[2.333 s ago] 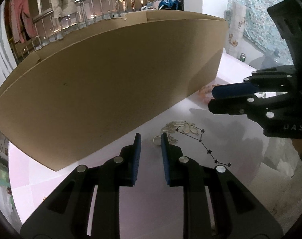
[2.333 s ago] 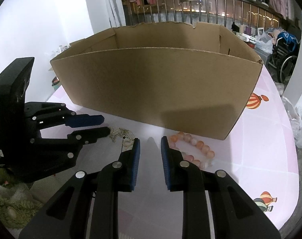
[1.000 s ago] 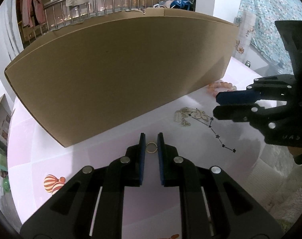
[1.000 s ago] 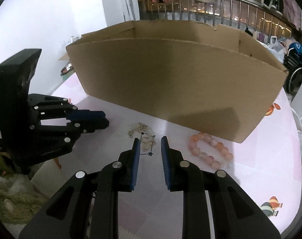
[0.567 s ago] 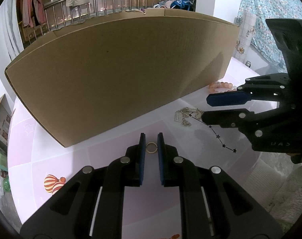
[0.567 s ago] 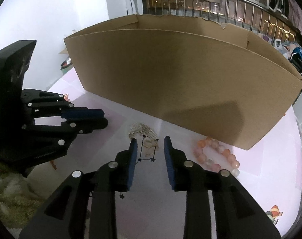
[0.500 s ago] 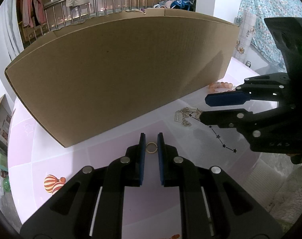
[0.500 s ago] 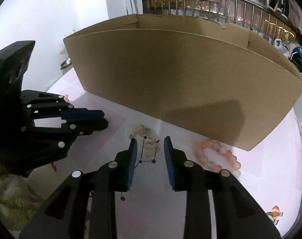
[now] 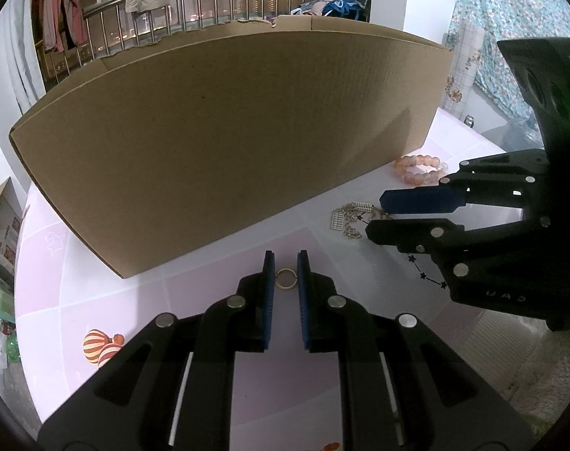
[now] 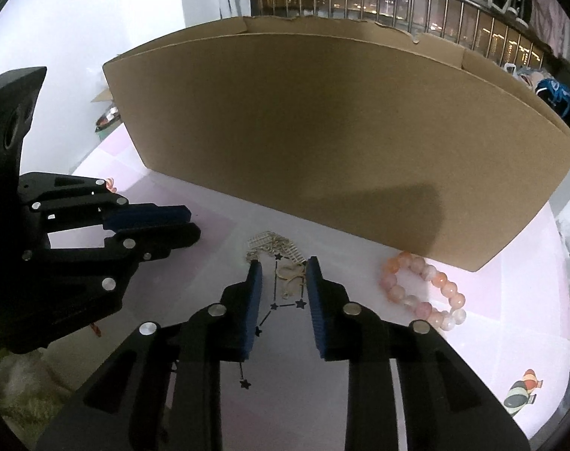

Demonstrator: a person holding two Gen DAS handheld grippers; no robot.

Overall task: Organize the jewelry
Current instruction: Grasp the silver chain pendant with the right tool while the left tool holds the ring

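Pale pink tabletop (image 9: 194, 300) with balloon stickers; railing and hung clothes behind. Large cardboard box (image 9: 224, 150) stands open-topped at the far side, presumably the destination for the jewelry.

Left gripper (image 9: 285, 268): narrow gap, both pads against 1 small gold ring (image 9: 286, 278), pinched upright by its rim. Likely held at the very tips so it can drop cleanly over the box wall. Ring not yet in the box.

Right gripper (image 10: 283, 276): pointed steeply down over the tangled silver chain (image 10: 275, 250), jaws closing. Chain lies between the fingertips; pads not clearly pressing on it yet. Straddling the bunched part probably gathers several loops at once.

Pink bead bracelet (image 10: 422, 289) sits untouched just beside the box corner, to the right of the chain.
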